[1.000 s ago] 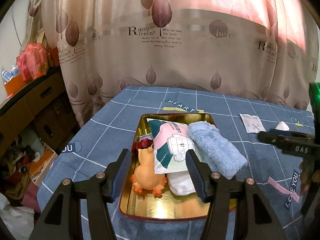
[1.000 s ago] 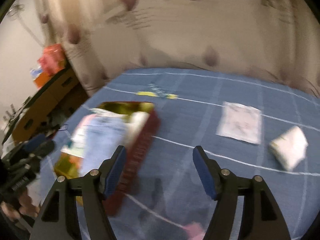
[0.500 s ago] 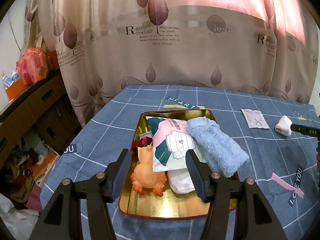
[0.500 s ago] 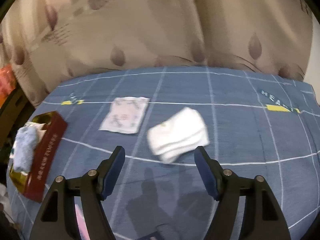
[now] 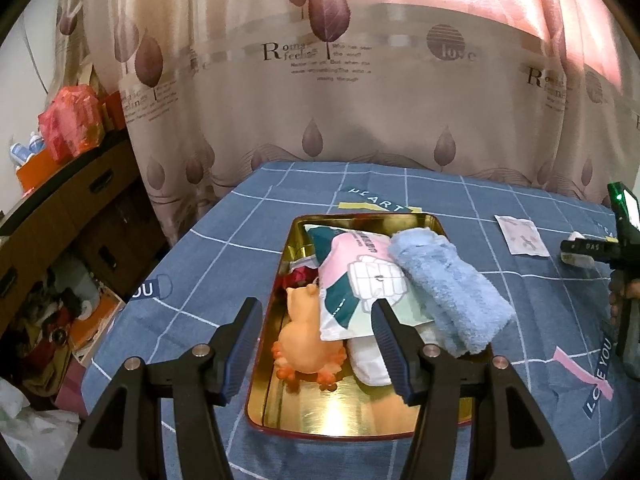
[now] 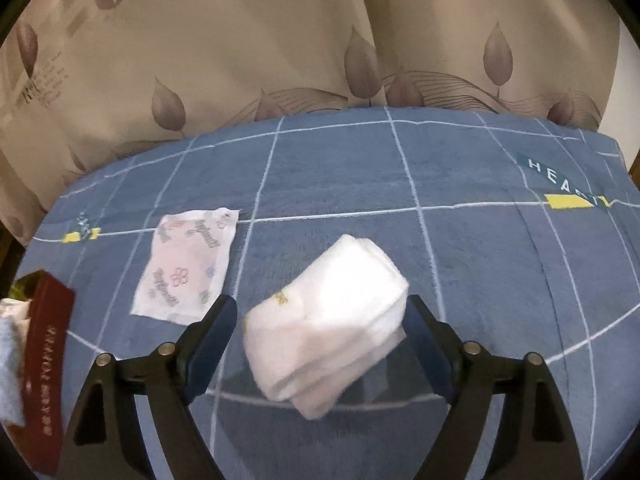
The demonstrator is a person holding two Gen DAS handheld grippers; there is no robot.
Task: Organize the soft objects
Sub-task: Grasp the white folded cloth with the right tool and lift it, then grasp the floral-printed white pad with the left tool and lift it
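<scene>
Jaws, left gripper (image 5: 316,342): wide apart, empty, hovering over the near end of the tin.
Jaws, right gripper (image 6: 318,322): have just been opening; they stand wide either side of the folded white cloth, with a clear gap on its left side, while contact on the right cannot be judged.
Gold tin (image 5: 298,416): sits on the blue checked bench cover (image 5: 224,256); red outer wall.
Orange toy (image 5: 306,344): in the tin, near left.
Pink and green packet (image 5: 356,280): in the tin, leaning over the toy's right side.
Blue towel (image 5: 448,288): rolled, along the tin's right side, overhanging the rim.
Flat printed sachet (image 6: 186,264): on the cover, between tin and white cloth.
Folded white cloth (image 6: 324,328): on the cover, well apart from the tin.
</scene>
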